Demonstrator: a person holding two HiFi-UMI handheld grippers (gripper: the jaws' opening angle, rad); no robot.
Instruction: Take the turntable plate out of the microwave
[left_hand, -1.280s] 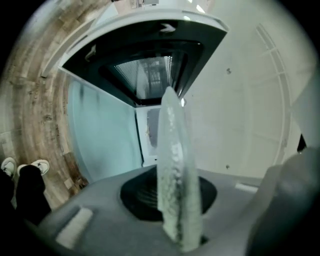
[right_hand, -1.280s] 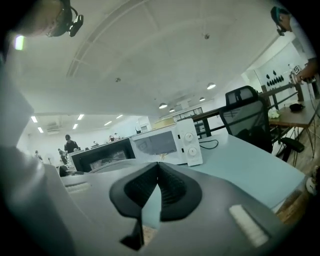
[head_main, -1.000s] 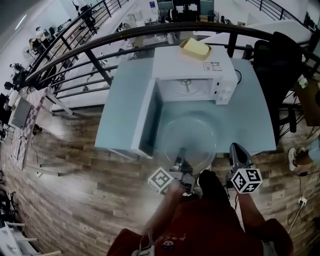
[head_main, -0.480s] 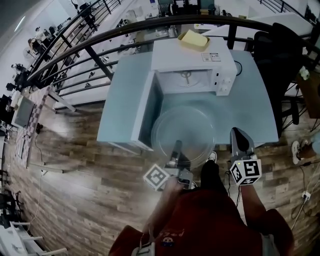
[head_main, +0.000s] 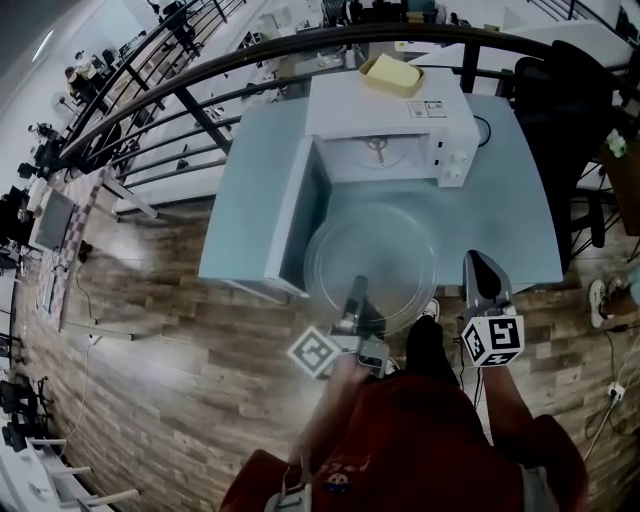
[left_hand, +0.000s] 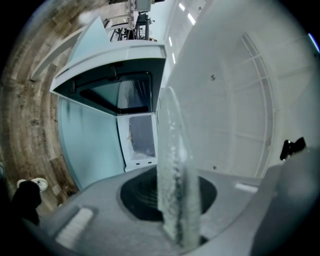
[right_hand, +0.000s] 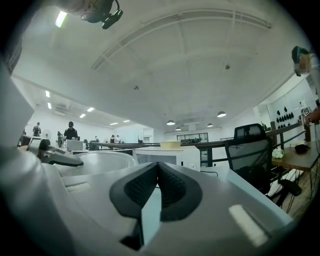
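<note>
Currently the turntable plate (head_main: 372, 262) is being held outside the microwave (head_main: 385, 125), over the surface (head_main: 250, 190) and beside the open door (head_main: 290, 225). It is lying flat, face up, round with no long axis. The left gripper (head_main: 356, 295) is pinching its near rim between the jaws. The right gripper (head_main: 474, 270) is hovering just beside the plate, jaws pressed together, empty. A yellow block (head_main: 390, 75) is resting on the microwave; a black chair (head_main: 555, 110) is standing nearby.

Open-plan office: swivel chair (right_hand: 248, 150), desk (right_hand: 292, 161), ceiling lights (right_hand: 171, 122).
</note>
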